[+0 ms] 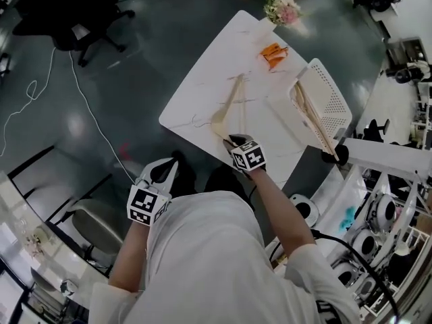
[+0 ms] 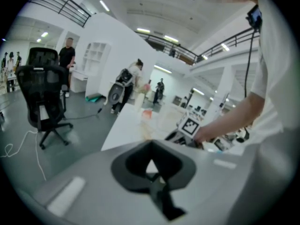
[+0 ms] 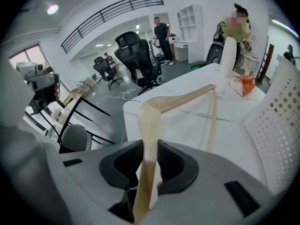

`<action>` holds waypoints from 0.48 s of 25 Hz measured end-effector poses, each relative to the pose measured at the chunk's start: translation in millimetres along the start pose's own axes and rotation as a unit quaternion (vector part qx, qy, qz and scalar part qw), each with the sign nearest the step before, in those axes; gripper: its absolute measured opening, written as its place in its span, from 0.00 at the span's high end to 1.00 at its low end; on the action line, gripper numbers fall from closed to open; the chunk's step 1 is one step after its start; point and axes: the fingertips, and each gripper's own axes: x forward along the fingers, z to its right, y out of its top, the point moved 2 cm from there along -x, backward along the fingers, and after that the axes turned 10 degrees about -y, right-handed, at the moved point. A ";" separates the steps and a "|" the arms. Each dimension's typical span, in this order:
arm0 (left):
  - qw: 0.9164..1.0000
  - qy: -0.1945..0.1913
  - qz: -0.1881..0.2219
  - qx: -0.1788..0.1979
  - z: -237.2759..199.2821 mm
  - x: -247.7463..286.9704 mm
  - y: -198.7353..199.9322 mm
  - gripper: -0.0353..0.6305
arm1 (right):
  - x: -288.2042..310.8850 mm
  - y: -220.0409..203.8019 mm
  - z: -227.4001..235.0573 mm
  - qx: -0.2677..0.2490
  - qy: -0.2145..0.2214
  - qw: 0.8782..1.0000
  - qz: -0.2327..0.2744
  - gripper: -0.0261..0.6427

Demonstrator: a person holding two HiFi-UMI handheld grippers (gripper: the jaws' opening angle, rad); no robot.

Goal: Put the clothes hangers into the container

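Though near hanger (image 1: 229,110), orange packet (image 1: 273,54) apart

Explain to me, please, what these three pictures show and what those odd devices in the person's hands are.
The person holds two two-jaw grippers, each with a marker cube. One camera looks down from the person's head; the others look along each gripper's jaws. The right gripper clamps a wooden hanger at the white table. The left gripper is shut, empty, off the table. The white perforated container at the table's edge holds more hangers; something orange and flowers sit at the far end.
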 end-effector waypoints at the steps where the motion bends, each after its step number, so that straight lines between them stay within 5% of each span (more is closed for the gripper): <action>1: 1.000 -0.004 0.001 0.002 2.0 3.5 2.2 0.94 | -6.6 2.5 2.0 0.007 0.004 1.000 0.005 0.83; 12: 1.000 -0.025 0.001 0.017 40.1 53.7 27.5 0.94 | -100.7 11.1 21.7 -0.015 0.071 0.997 0.033 0.83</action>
